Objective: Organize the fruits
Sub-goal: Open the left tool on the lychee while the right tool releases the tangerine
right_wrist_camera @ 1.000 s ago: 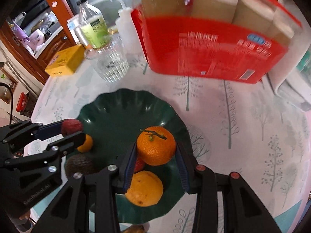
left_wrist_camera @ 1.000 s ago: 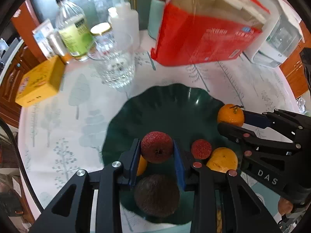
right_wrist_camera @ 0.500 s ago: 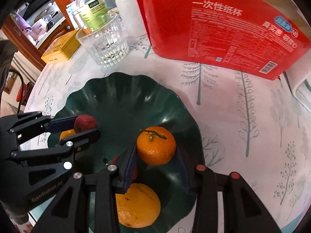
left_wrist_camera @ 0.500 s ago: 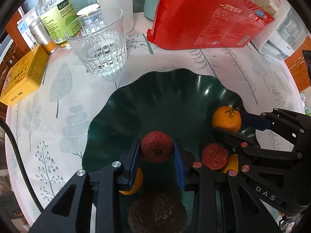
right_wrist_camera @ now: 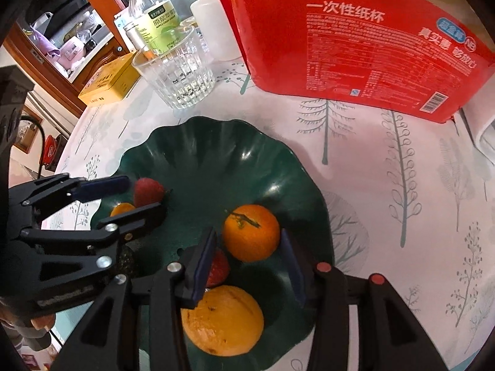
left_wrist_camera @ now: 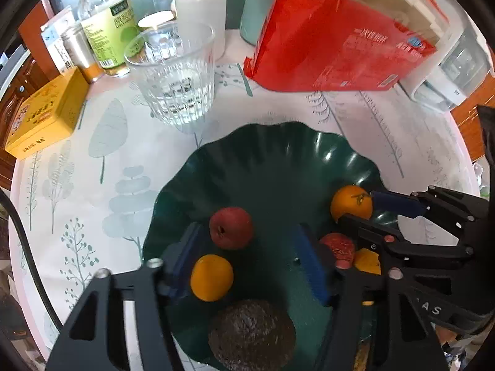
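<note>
A dark green scalloped plate (left_wrist_camera: 278, 154) (right_wrist_camera: 216, 154) holds all the fruit. My left gripper (left_wrist_camera: 247, 238) (right_wrist_camera: 144, 194) hangs over its left side, jaws opening. A small red fruit (left_wrist_camera: 230, 228) lies loose between the blue pads, nearer the left one. A small orange (left_wrist_camera: 212, 277) and a dark rough avocado (left_wrist_camera: 252, 334) lie below it. My right gripper (right_wrist_camera: 247, 235) (left_wrist_camera: 357, 208) is opening too, and a stemmed orange (right_wrist_camera: 251, 232) sits on the plate between its pads with a gap on the left. Another red fruit (right_wrist_camera: 218, 267) and a yellow-orange fruit (right_wrist_camera: 222, 320) lie under that gripper.
Behind the plate stand a ribbed glass (left_wrist_camera: 173, 74), a red pack of paper cups (left_wrist_camera: 334, 40), a green-labelled bottle (left_wrist_camera: 108, 24) and a white bottle (left_wrist_camera: 201, 9). A yellow box (left_wrist_camera: 43, 114) lies at the left, a white appliance (left_wrist_camera: 458, 71) at the far right.
The left jaws have spread apart and let go of the red fruit, which now rests on the plate. The right jaws have widened slightly around the stemmed orange.
</note>
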Demonstrator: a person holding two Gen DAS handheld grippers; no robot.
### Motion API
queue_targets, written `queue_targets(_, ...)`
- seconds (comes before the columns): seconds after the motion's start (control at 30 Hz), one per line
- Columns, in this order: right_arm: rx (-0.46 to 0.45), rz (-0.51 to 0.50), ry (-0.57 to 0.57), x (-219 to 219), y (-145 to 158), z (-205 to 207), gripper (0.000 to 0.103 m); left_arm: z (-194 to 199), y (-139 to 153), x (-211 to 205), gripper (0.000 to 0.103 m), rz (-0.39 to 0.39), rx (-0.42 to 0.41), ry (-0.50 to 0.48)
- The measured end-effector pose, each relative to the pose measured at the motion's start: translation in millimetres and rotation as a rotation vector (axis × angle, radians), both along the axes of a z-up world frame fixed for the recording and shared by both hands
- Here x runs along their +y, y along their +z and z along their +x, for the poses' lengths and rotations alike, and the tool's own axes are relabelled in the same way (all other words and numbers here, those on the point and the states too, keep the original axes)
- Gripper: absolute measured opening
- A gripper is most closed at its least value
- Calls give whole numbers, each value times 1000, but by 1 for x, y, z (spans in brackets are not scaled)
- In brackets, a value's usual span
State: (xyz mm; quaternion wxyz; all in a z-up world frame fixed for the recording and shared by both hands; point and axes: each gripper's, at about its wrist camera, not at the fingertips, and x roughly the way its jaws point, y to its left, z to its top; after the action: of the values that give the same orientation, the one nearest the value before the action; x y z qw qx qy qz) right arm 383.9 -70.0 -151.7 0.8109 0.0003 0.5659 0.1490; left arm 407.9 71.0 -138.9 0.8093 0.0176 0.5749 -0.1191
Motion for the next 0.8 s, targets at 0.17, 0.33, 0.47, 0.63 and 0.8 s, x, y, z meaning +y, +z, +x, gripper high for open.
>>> queue_targets(0.17,-12,4,-4,-2,9,-5,45,-9,18,1,71,17,-39,1)
queue_targets(0.33,-26,5,-10,-2,18,-11,45,-22,33,4,72,28,-58,7)
queue_targets(0.47,-43,5,-14,-4,29,-20,45,-34,45,9,72,54,-75,16)
queue_targets(0.63,-53,16,-20,-6,42,-33,45,-49,62,17,75,54,-85,42)
queue_targets(0.8,-62,32,-24,-8,52,-48,45,-66,79,22,79,55,-109,63)
